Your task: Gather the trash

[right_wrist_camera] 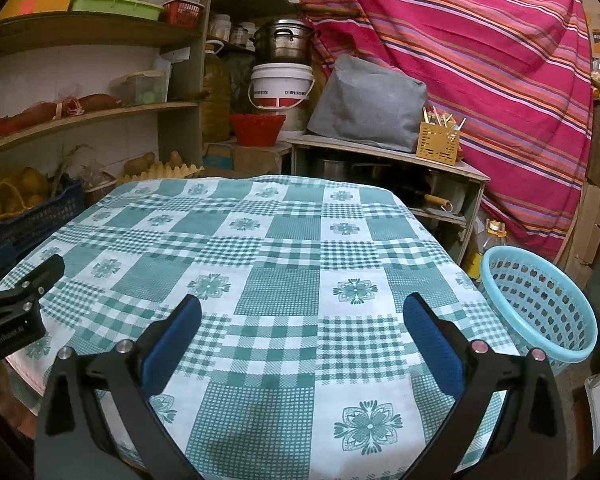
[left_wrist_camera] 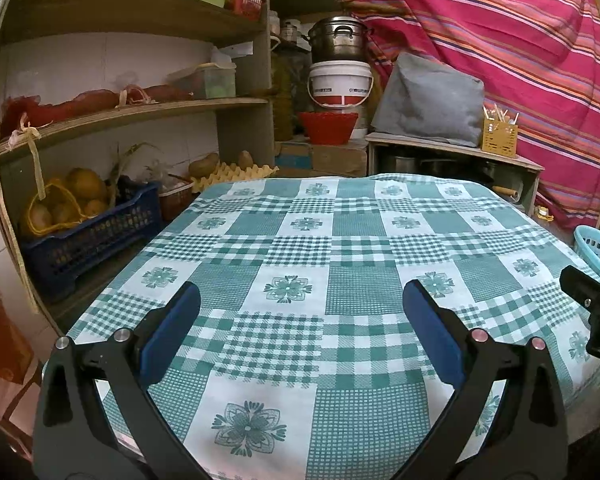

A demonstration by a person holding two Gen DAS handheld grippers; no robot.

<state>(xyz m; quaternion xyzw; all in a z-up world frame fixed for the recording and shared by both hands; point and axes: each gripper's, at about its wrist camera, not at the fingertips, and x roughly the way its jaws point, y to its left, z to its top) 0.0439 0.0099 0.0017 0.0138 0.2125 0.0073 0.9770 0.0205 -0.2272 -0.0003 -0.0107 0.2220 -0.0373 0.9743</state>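
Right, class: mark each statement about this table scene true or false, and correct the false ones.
1. Both grippers are open. True: left gripper and right gripper both stand wide apart.
2. The light blue basket sits at the table's left edge. False: right edge.
3. Trash lies on the checked tablecloth. False: none shows.
4. A metal pot stands on the white bucket. True.

A matt woven tablecloth [right_wrist_camera: 260, 264], green-and-white checked cloth, covers the table. At three o'clock, a glossy pale-blue perforated plastic basket [right_wrist_camera: 540, 304]. At twelve o'clock, a dull metal pot [right_wrist_camera: 286, 42] and rough wooden shelves [left_wrist_camera: 132, 110].
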